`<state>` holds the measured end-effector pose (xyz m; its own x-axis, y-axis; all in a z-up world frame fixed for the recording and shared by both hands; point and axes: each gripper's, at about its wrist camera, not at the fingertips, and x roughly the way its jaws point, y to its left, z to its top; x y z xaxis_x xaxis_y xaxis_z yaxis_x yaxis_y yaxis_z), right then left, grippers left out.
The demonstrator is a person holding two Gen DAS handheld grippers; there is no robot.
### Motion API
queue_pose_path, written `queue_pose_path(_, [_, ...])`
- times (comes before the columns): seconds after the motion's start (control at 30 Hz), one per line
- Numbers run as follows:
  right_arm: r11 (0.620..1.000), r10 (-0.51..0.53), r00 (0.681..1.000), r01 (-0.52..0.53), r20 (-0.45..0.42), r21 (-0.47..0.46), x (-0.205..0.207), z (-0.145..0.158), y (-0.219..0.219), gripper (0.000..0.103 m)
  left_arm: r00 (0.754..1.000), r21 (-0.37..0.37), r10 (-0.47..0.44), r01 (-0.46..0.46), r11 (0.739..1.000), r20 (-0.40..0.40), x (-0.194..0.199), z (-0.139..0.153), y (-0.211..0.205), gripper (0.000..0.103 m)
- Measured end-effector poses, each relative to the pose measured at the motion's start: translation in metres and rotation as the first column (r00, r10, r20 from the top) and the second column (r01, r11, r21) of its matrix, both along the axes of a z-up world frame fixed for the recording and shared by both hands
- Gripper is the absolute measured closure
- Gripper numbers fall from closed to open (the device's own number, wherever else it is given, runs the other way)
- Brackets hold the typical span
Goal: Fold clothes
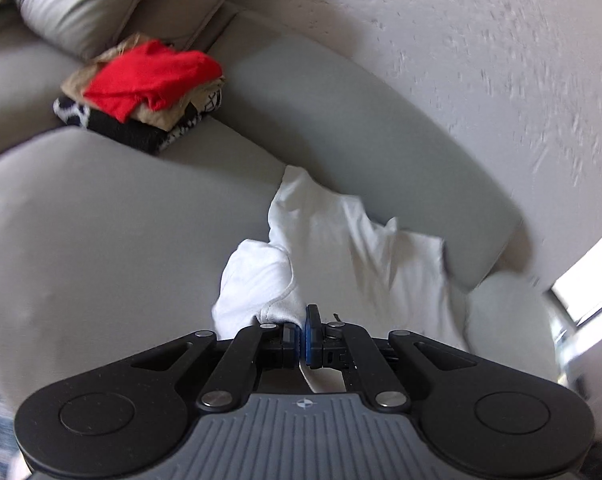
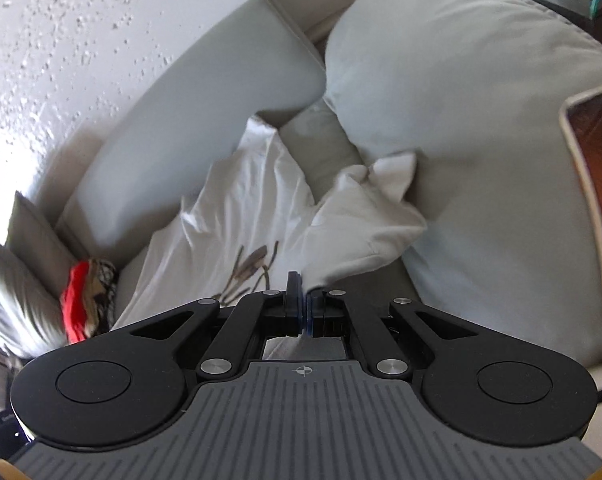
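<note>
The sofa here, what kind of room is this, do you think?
Most likely a living room at home. A grey sofa stands against a textured white wall, with a loose cushion and a pile of folded clothes beside a white shirt.

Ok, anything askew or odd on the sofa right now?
Only the white shirt: it's crumpled and twisted, one sleeve riding up the right cushion, both tongs shut on its edge. The folded stack sits tidy but slightly uneven.
</note>
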<state>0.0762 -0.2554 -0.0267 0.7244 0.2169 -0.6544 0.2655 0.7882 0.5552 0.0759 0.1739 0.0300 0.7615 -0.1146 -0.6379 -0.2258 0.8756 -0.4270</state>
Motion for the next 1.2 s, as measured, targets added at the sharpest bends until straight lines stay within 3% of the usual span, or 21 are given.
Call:
queue_pose_path(0.23, [0.998, 0.026, 0.996, -0.032, -0.089, -0.059, -0.025, -0.030, 0.004, 0.101, 0.984, 0.171, -0.031, 0.062, 0.983, -0.175, -0.012, -0.049, -0.021, 0.101])
queue_pose_path(0.27, [0.997, 0.030, 0.994, -0.036, -0.106, -0.061, -0.028, -0.032, 0.004, 0.097, 0.979, 0.190, -0.033, 0.073, 0.979, -0.202, -0.013, -0.056, -0.023, 0.098])
queue_pose_path(0.3, [0.997, 0.023, 0.992, -0.031, -0.122, -0.064, -0.031, -0.031, 0.002, 0.087, 0.972, 0.202, -0.038, 0.087, 0.976, -0.232, -0.015, -0.057, -0.025, 0.097])
queue_pose_path(0.33, [0.998, 0.018, 0.991, -0.026, -0.131, -0.065, -0.036, -0.028, 0.000, 0.087, 0.964, 0.213, -0.043, 0.101, 0.972, -0.262, -0.017, -0.059, -0.026, 0.095])
queue_pose_path(0.37, [0.998, 0.014, 0.992, -0.023, -0.125, -0.064, -0.042, -0.020, -0.004, 0.087, 0.957, 0.225, -0.049, 0.117, 0.967, -0.287, -0.020, -0.059, -0.027, 0.086])
queue_pose_path(0.43, [0.998, 0.020, 0.995, -0.026, -0.102, -0.057, -0.055, -0.003, -0.011, 0.082, 0.955, 0.255, -0.083, 0.158, 0.954, -0.283, -0.034, -0.043, -0.029, 0.072])
queue_pose_path(0.53, [0.997, 0.050, 0.997, -0.053, -0.065, -0.052, -0.076, 0.023, -0.014, 0.064, 0.955, 0.302, -0.142, 0.221, 0.927, -0.262, -0.059, -0.016, -0.032, 0.068])
queue_pose_path(0.67, [0.991, 0.100, 0.995, -0.102, -0.027, -0.085, -0.086, 0.032, -0.004, 0.063, 0.937, 0.333, -0.241, 0.318, 0.887, -0.254, -0.079, 0.006, -0.043, 0.063])
queue_pose_path(0.73, [0.985, 0.157, 0.986, -0.161, -0.063, -0.055, -0.081, 0.017, 0.005, 0.063, 0.923, 0.328, -0.287, 0.362, 0.872, -0.256, -0.080, -0.003, -0.056, 0.057])
queue_pose_path(0.8, [0.972, 0.231, 0.967, -0.234, -0.111, -0.016, -0.078, -0.004, 0.020, 0.064, 0.905, 0.296, -0.302, 0.389, 0.872, -0.299, -0.078, -0.025, -0.072, 0.059])
queue_pose_path(0.97, [0.932, 0.326, 0.936, -0.342, -0.136, -0.120, -0.084, -0.035, 0.057, 0.063, 0.877, 0.247, -0.378, 0.452, 0.857, -0.297, -0.089, -0.067, -0.111, 0.058])
queue_pose_path(1.07, [0.920, 0.345, 0.930, -0.362, -0.128, -0.148, -0.084, -0.039, 0.068, 0.063, 0.902, 0.298, -0.338, 0.412, 0.861, -0.269, -0.089, -0.074, -0.125, 0.058])
queue_pose_path(1.2, [0.903, 0.340, 0.931, -0.363, -0.133, -0.229, -0.077, -0.041, 0.079, 0.064, 0.909, 0.338, -0.309, 0.395, 0.855, -0.280, -0.078, -0.080, -0.129, 0.062])
